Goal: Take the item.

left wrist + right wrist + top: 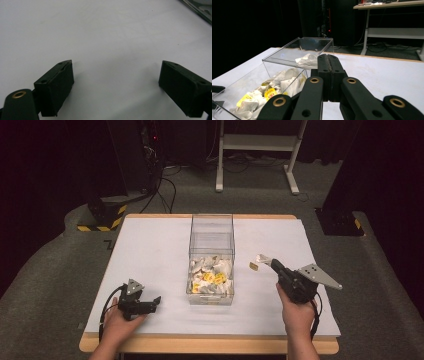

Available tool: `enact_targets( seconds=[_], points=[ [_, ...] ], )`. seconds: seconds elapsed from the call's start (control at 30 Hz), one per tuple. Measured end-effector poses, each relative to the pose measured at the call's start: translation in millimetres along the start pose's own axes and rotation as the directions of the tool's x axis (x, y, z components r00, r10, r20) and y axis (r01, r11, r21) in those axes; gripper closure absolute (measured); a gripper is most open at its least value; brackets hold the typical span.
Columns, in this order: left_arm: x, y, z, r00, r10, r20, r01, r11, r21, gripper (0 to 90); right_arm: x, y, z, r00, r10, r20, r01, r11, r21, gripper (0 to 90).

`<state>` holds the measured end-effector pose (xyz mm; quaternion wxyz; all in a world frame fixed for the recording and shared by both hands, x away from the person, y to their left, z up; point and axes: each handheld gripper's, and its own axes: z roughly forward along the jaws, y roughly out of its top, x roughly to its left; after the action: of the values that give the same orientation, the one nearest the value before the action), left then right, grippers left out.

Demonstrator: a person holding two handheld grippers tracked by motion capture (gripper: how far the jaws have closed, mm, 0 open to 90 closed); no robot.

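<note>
While the right gripper [264, 261] hangs above the white table cover [150, 250] just right of the clear box [212, 227], its 2 jaws are pressed together on a tea bag [261, 258], whose crumpled white paper pokes out past the tips in the right gripper view and whose small yellow tag [254, 266] dangles below them in the high view. That bag is held in the air, near the box's right wall and apart from it; whether it is on its way in or out cannot be read from these pictures.

Inside the box, the near compartment holds a heap of tea bags [210, 275], white sachets with a few yellow tags among them, lying loosely against the near wall. The far compartment looks bare through the clear walls. Judging by that, the sorting is probably well along if bags are being gathered into the box, with this 1 bag left to drop over the near compartment; no other loose bag lies on the cover.

At the near left, the left gripper [156, 301] rests low over the cover, well apart from the box, its 2 jaws spread wide with nothing between them.
</note>
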<state>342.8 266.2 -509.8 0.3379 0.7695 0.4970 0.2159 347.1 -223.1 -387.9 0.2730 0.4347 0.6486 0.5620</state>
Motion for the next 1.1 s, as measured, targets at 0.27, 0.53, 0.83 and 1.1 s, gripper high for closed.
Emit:
enact_targets(
  seconds=[0.27, 0.53, 0.83, 1.1],
  points=[
    [0.0, 0.0, 0.0, 1.0, 0.0, 0.0, 0.0, 1.0, 0.0, 12.9, -15.0, -4.0, -10.6, 0.9985, 0.008, 0.055, -0.008, 1.0, 0.008, 90.0],
    [0.1, 0.0, 0.0, 1.0, 0.0, 0.001, 0.0, 1.0, 0.001, 12.9, -30.9, -7.7, -25.3, 0.9937, 0.024, 0.11, -0.024, 1.0, 0.002, 90.0],
    [0.1, 0.0, 0.0, 1.0, 0.0, 0.001, 0.0, 1.0, 0.001, 12.9, -49.9, -10.6, -46.8, 0.984, 0.05, 0.171, -0.048, 0.999, -0.016, 90.0],
    [0.1, 0.1, 0.0, 1.0, 0.0, 0.0, 0.0, 1.0, 0.001, 12.9, -61.1, -17.2, -58.9, 0.9752, 0.058, 0.214, -0.058, 0.998, -0.009, 90.0]
  ],
)
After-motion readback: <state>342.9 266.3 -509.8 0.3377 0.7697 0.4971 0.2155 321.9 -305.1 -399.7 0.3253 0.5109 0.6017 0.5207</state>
